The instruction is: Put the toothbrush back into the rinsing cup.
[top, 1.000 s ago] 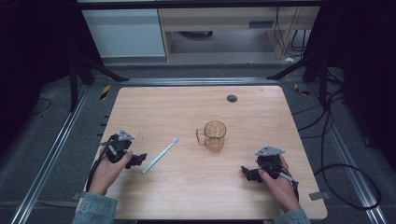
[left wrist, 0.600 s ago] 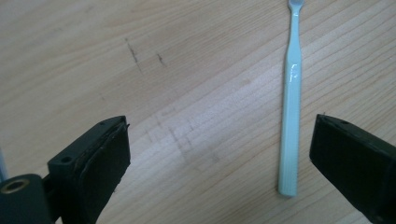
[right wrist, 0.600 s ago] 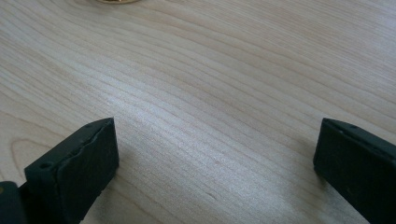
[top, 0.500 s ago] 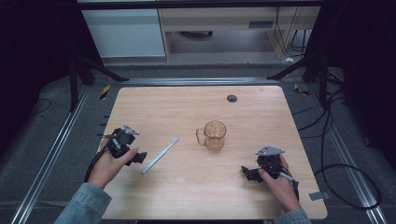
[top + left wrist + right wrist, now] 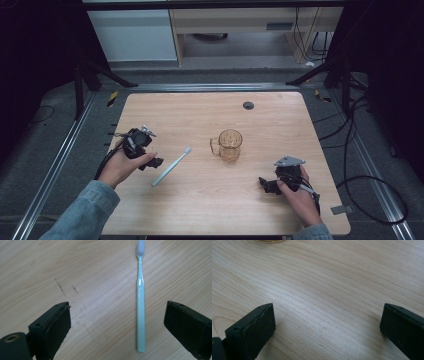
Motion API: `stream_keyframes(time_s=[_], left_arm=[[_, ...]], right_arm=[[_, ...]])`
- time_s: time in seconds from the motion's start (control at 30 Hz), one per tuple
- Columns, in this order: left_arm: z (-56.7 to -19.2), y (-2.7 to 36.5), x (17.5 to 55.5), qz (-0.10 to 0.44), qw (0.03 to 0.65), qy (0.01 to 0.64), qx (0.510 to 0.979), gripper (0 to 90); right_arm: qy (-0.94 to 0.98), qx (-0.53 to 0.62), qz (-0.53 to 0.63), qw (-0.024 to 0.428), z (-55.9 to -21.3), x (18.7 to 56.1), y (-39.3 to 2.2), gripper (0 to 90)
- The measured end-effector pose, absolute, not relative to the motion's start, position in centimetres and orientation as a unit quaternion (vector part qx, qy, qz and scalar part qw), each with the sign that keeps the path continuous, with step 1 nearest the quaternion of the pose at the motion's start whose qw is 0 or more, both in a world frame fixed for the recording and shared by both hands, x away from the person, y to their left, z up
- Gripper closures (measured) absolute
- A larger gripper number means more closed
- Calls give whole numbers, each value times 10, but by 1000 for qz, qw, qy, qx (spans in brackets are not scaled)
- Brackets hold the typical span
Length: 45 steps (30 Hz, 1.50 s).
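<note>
Toothbrush (image 5: 171, 166), pale green with a white head, lies flat on the wooden bench (image 5: 210, 205), left of centre, set on a diagonal with its head toward the far right and its handle end toward the near left. In the left gripper view the toothbrush (image 5: 140, 307) lies lengthwise on the wood between the two black fingers (image 5: 51, 326), nearer the right-hand one, touching neither. Left gripper (image 5: 150, 161) sits just beside the handle end, held in the person's left hand (image 5: 122, 167), its fingers spread wide apart and holding nothing. Amber transparent mug (image 5: 229, 145) stands upright near the bench centre, handle to its left, apart from the brush head. Right gripper (image 5: 267, 184) is at the near right of the bench, held in the right hand (image 5: 300, 195), well apart from the mug; its fingers (image 5: 252, 330) stand wide apart over bare wood, holding nothing. A small dark round fitting (image 5: 248, 105) is set in the far part of the bench. Denim sleeve (image 5: 82, 212) covers the left forearm.
</note>
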<state>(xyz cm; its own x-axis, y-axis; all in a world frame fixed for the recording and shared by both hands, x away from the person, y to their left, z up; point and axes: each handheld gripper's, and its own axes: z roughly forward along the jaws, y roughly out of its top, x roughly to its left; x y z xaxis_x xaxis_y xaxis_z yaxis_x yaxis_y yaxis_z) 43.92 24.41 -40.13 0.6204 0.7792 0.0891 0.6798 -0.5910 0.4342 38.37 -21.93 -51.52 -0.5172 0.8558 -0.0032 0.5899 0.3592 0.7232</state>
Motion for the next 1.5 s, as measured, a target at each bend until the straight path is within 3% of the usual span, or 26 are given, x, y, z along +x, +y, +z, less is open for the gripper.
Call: stream_keyframes(time_s=[0.3, 0.9, 1.5], left_arm=[[-398, 233, 448, 128, 165, 409, 888, 84], [-407, 206, 467, 89, 141, 395, 904, 242], [-426, 179, 478, 54, 76, 369, 925, 349]], right_arm=[[802, 450, 342, 196, -515, 384, -219, 3], [801, 450, 341, 196, -515, 384, -219, 3], [801, 451, 340, 197, -515, 384, -220, 3]])
